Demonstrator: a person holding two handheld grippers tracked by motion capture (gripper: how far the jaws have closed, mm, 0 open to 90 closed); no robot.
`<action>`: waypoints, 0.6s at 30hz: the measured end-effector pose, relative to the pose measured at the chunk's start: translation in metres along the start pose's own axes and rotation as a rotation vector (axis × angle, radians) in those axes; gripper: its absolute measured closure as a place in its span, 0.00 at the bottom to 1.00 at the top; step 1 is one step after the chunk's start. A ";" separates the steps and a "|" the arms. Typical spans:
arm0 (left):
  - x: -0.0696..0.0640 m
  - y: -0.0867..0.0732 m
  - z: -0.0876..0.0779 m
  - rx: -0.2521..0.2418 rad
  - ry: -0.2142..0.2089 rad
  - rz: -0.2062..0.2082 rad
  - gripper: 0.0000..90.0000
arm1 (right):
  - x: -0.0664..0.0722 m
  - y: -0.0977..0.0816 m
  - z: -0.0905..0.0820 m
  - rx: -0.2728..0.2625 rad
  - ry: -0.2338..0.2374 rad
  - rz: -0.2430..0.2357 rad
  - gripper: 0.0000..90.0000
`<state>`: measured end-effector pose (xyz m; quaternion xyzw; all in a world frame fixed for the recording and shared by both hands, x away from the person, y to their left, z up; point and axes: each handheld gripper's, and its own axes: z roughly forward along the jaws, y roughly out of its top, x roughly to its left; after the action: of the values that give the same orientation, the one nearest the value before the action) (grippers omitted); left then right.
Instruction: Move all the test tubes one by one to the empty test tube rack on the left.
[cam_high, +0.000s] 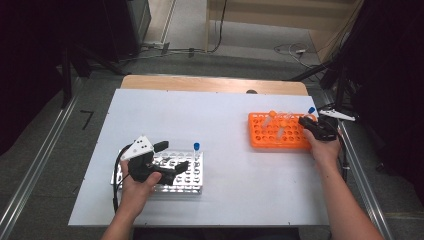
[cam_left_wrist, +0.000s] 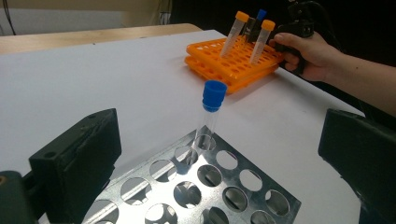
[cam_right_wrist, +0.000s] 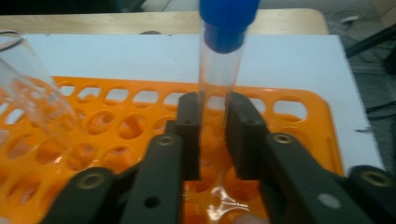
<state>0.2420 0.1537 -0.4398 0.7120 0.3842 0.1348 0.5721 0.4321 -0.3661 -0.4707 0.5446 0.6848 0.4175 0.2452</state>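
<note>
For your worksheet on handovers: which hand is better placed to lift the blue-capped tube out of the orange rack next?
The right. The right gripper is shut on the blue-capped tube standing in the orange rack. The left gripper hangs open over the metal rack, far across the table.

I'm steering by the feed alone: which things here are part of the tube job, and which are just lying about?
In the job: right gripper, shut on blue-capped tube; orange rack; metal rack; left gripper, open.

Lying about: cables on floor; white clip.
</note>
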 end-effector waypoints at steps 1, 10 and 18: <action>0.000 0.000 0.000 0.002 0.000 0.001 0.00 | 0.001 0.000 0.000 -0.001 -0.007 -0.010 0.83; -0.001 0.000 0.000 -0.001 -0.002 0.000 0.00 | 0.003 0.006 -0.012 -0.071 -0.019 -0.046 0.84; -0.002 0.001 0.001 0.001 -0.005 0.007 0.00 | 0.004 0.012 -0.043 -0.105 0.041 -0.053 0.84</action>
<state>0.2411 0.1516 -0.4388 0.7138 0.3805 0.1348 0.5723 0.4032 -0.3744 -0.4373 0.5042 0.6810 0.4571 0.2705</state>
